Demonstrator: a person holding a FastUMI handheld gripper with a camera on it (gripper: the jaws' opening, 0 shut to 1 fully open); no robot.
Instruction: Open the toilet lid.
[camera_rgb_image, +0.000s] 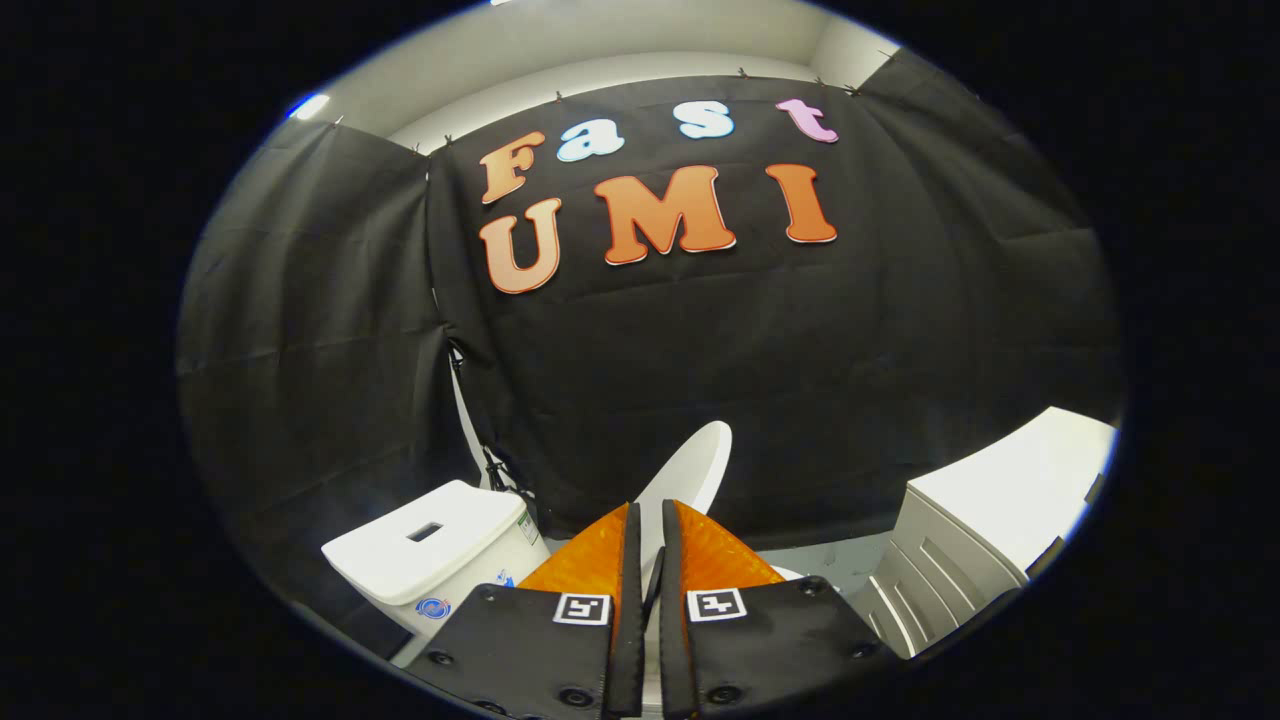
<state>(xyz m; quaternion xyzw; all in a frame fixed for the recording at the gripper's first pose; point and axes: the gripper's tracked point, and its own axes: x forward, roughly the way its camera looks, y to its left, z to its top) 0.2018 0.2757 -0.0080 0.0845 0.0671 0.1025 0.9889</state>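
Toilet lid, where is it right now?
In the gripper view the toilet lid stands raised just beyond the nearly closed gripper, right of the toilet tank and left of the white cabinet.

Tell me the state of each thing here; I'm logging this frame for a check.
toilet lid: raised, standing up between and beyond the fingers.
gripper: fingers nearly together, a narrow gap between them; whether they pinch the lid is unclear.
toilet tank: cover on.
white cabinet: front closed.

The tool (648, 520) points forward, its two fingers nearly closed — only a narrow gap left between them.
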